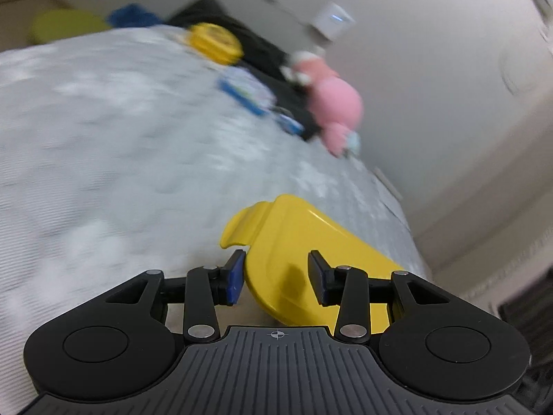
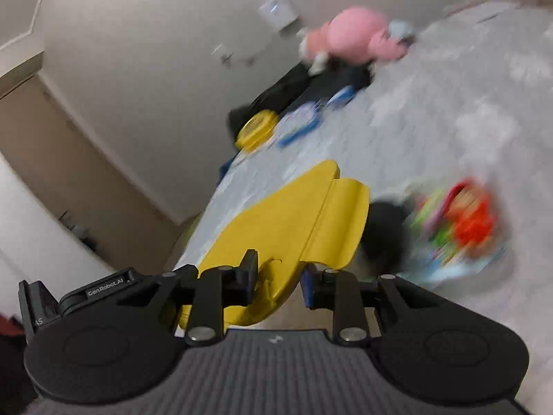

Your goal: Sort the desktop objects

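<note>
A yellow plastic tray (image 1: 293,245) with a curved lip is held above the grey desk surface (image 1: 103,159). My left gripper (image 1: 276,278) is shut on one edge of it, blue pads on either side. In the right wrist view the same yellow tray (image 2: 293,218) tilts up, and my right gripper (image 2: 278,283) is shut on its near edge. The left gripper's body (image 2: 103,287) shows at the left of that view. A blurred pile of colourful small objects (image 2: 459,224) lies on the desk right of the tray.
At the back of the desk lie a pink plush toy (image 1: 331,103), a black cloth (image 1: 249,45), a round yellow item (image 1: 214,41) and a blue-edged card (image 1: 249,90). A wall (image 1: 432,69) with a white socket (image 1: 333,20) stands behind. The desk's edge (image 1: 397,200) runs at right.
</note>
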`<control>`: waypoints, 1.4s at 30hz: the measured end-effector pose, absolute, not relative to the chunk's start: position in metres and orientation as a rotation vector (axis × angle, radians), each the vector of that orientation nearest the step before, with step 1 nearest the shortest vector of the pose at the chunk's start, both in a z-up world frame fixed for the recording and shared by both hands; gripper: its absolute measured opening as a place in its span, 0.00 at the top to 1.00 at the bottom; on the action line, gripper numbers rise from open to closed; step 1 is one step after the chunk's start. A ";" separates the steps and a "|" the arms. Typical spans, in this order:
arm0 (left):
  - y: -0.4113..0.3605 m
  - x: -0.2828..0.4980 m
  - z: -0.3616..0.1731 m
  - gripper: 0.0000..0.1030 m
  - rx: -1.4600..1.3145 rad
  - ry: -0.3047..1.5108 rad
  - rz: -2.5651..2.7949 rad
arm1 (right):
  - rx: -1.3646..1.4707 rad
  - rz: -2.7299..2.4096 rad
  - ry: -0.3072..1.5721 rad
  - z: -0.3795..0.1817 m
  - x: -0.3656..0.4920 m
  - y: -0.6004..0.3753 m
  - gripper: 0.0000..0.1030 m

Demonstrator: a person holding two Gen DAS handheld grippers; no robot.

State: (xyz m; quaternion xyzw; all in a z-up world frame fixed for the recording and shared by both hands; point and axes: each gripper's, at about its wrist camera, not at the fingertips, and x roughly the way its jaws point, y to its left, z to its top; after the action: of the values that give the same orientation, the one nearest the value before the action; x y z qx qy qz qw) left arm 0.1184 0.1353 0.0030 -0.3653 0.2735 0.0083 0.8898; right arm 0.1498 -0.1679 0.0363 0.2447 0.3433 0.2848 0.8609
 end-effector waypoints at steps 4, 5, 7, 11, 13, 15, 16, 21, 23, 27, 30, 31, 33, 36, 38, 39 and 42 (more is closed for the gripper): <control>0.092 0.162 -0.018 0.60 -0.636 0.595 -0.016 | 0.516 0.508 0.741 0.021 0.184 -0.205 0.73; 0.082 0.171 -0.024 0.60 -0.611 0.601 -0.023 | 0.483 0.479 0.747 0.015 0.191 -0.209 0.73; 0.068 0.178 -0.032 0.60 -0.569 0.617 -0.047 | 0.395 0.425 0.761 -0.001 0.201 -0.211 0.69; 0.055 0.186 -0.039 0.59 -0.465 0.647 -0.064 | 0.507 0.429 0.789 -0.031 0.212 -0.230 0.68; 0.060 0.192 -0.043 0.59 -0.469 0.669 -0.045 | 0.538 0.400 0.803 -0.041 0.217 -0.237 0.65; 0.067 0.197 -0.048 0.57 -0.489 0.695 -0.029 | 0.550 0.371 0.807 -0.048 0.221 -0.240 0.64; 0.069 0.198 -0.049 0.54 -0.496 0.705 -0.024 | 0.556 0.363 0.807 -0.051 0.224 -0.241 0.64; 0.073 0.200 -0.049 0.49 -0.486 0.716 -0.022 | 0.610 0.367 0.840 -0.053 0.223 -0.249 0.62; 0.075 0.200 -0.048 0.49 -0.499 0.716 -0.034 | 0.612 0.368 0.841 -0.047 0.216 -0.253 0.55; 0.080 0.205 -0.051 0.48 -0.552 0.713 -0.039 | 0.557 0.282 0.794 -0.035 0.202 -0.260 0.40; 0.090 0.217 -0.055 0.47 -0.625 0.692 -0.022 | 0.488 0.166 0.743 -0.037 0.203 -0.259 0.39; 0.097 0.221 -0.058 0.47 -0.684 0.692 -0.025 | 0.474 0.159 0.750 -0.040 0.207 -0.257 0.39; 0.108 0.223 -0.066 0.47 -0.783 0.715 -0.029 | 0.491 0.165 0.778 -0.049 0.213 -0.256 0.40; 0.119 0.222 -0.073 0.47 -0.863 0.761 -0.057 | 0.600 0.208 0.819 -0.065 0.221 -0.260 0.43; 0.120 0.224 -0.076 0.47 -0.890 0.785 -0.101 | 0.627 0.225 0.816 -0.070 0.225 -0.260 0.51; 0.117 0.226 -0.077 0.47 -0.894 0.794 -0.125 | 0.610 0.228 0.804 -0.069 0.227 -0.257 0.54; 0.103 0.229 -0.077 0.37 -0.842 0.829 -0.167 | 0.560 0.237 0.767 -0.065 0.230 -0.251 0.54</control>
State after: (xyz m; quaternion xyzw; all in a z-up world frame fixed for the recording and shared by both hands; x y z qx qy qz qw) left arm 0.2292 0.1031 -0.0766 -0.3963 0.3904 -0.0786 0.8272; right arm 0.2305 -0.2505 -0.0650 0.2691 0.3682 0.1138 0.8827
